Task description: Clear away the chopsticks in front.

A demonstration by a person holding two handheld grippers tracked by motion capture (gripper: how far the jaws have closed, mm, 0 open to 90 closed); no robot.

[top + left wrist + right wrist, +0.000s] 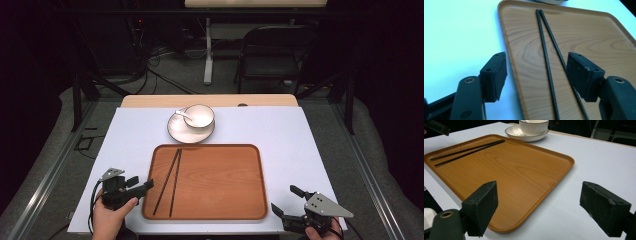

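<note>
A wooden tray [220, 185] lies at the near middle of the white table. Two black chopsticks [170, 181] rest on its left side, seen also as chopsticks [547, 57] and chopsticks [466, 151]. Beyond the tray a white bowl [199, 115] with a spoon [183, 115] in it sits on a saucer [176, 131]. My left gripper [141, 184] is open just left of the tray's near left edge, its jaws straddling the tray rim [511, 62]. My right gripper [287, 200] is open off the tray's near right corner [564, 167], holding nothing.
A white sheet [285, 135] covers the table, with bare room on both sides of the tray. Behind the table stand a black folding chair [272, 55], a table leg [208, 50] and floor cables. Black frame struts [77, 95] flank the table.
</note>
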